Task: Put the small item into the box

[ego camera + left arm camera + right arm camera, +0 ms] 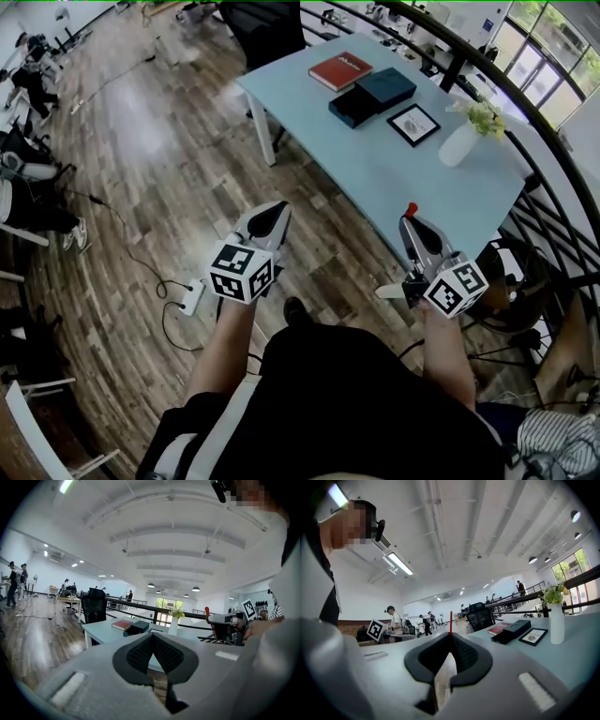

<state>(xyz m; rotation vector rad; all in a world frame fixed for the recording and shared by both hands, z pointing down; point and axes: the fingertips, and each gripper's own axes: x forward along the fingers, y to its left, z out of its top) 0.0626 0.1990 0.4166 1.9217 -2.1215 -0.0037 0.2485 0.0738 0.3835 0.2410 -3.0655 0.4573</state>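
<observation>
Both tongs are held out in front of the person's body on bent forearms, side by side and well apart, tips aimed towards the bench (375, 178). The left tongs (279, 208) are over the wooden floor (141, 169), short of the bench; their jaws meet at the tips with nothing between them. The right tongs (410, 218) sit close to the bench's near edge, jaws pressed together on a small red item (410, 208), a thin red piece that sticks out past the tips. The dark box (385, 88) lies at the far part of the bench, well apart from both tongs, with a second dark piece touching its near side. A red book (340, 70) lies just beyond it, a framed picture (413, 125) beside it, and a white vase (459, 145) to the right.
</observation>
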